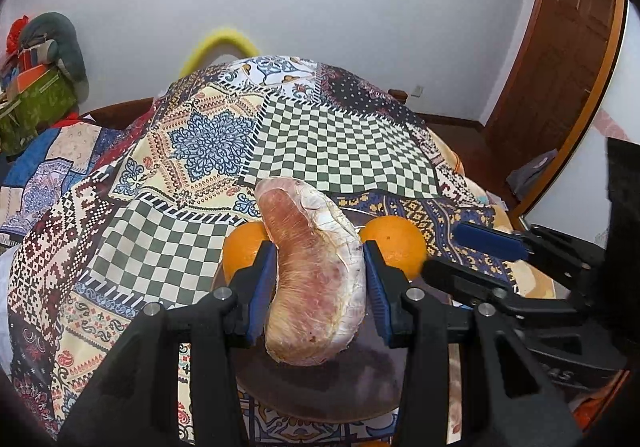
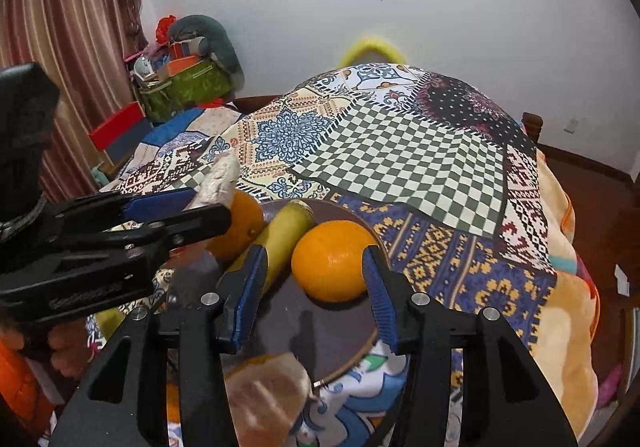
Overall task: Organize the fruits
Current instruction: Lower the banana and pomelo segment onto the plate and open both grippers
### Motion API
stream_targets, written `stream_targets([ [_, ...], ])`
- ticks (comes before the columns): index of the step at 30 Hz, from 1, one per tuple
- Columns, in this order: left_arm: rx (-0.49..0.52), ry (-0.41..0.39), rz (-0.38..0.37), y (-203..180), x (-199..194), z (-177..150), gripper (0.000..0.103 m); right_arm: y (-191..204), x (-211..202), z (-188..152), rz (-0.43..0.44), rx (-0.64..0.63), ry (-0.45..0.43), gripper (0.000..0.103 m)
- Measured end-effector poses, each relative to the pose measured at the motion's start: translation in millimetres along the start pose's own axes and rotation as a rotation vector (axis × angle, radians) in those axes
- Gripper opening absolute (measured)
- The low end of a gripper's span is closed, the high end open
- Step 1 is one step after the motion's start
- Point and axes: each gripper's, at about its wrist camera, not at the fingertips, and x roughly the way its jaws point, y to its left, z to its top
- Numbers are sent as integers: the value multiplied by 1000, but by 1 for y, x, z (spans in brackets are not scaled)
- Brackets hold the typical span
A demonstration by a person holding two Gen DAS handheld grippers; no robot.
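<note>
No writing is legible. The left gripper (image 1: 320, 287) has its fingers clamped on a peeled pomelo wedge (image 1: 316, 271) above the dark plate (image 2: 320, 327) on the patchwork cloth (image 2: 400, 159). The right gripper (image 2: 316, 295) stands with fingers apart, gripping nothing, around an orange (image 2: 332, 259) beside a banana (image 2: 286, 231) and second orange (image 2: 236, 227).

orange (image 2: 330, 261), banana (image 2: 286, 233), perhaps ceramic plate (image 2: 320, 331)

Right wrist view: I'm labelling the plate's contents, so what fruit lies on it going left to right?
Round orange partly hidden behind the left gripper → long yellow-green banana → round bright orange, all on the dark round plate.
</note>
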Motion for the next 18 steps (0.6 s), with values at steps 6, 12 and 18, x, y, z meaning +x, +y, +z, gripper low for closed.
stream_targets([
  [6, 5, -23, 24, -4, -6, 2, 47, -3, -7, -8, 2, 19, 4, 50],
  [12, -3, -28, 31, -1, -22, 1, 49, 1, -14, -18, 1, 20, 14, 50],
  [18, -13, -29, 42, 4, -44, -7, 50, 6, -28, -29, 1, 29, 21, 51],
])
